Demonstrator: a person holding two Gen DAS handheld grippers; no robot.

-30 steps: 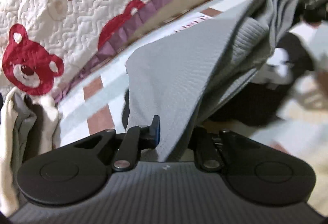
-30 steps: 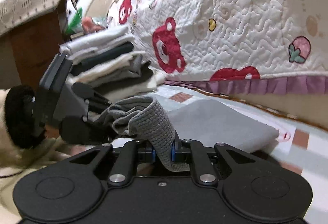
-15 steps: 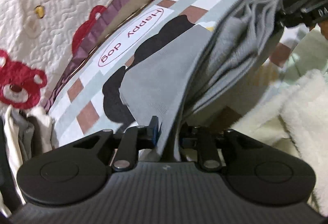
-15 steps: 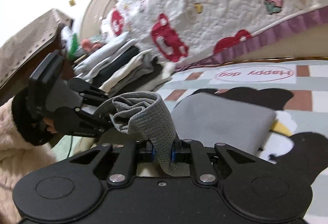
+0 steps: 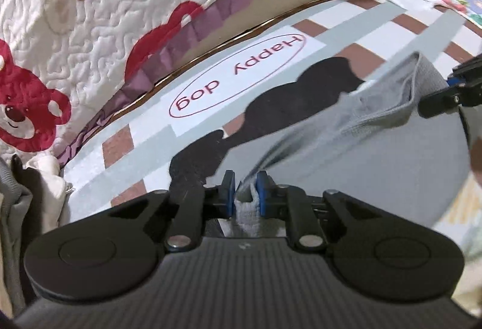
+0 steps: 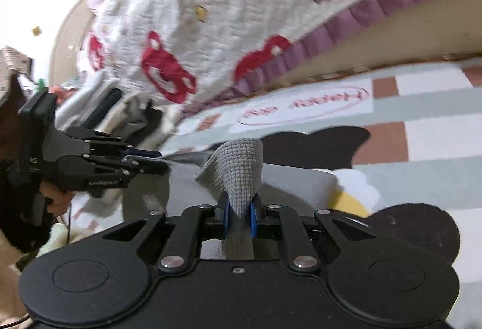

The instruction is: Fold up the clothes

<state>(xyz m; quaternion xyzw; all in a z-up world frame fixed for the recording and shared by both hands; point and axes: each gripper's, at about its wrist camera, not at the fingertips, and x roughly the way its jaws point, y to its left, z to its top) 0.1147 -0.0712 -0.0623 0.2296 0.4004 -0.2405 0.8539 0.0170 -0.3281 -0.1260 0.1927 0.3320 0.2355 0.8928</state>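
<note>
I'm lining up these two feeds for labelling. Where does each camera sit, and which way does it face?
Left wrist: sits on the left tongs, looks along them over the grey garment toward the "Happy dog" mat and bear quilt; the right tongs show at right.
Right wrist: sits on the right tongs, faces the same mat and quilt; the left tongs and the holding hand show at left.
Shared: garment, mat, quilt, each other's tongs.
</note>
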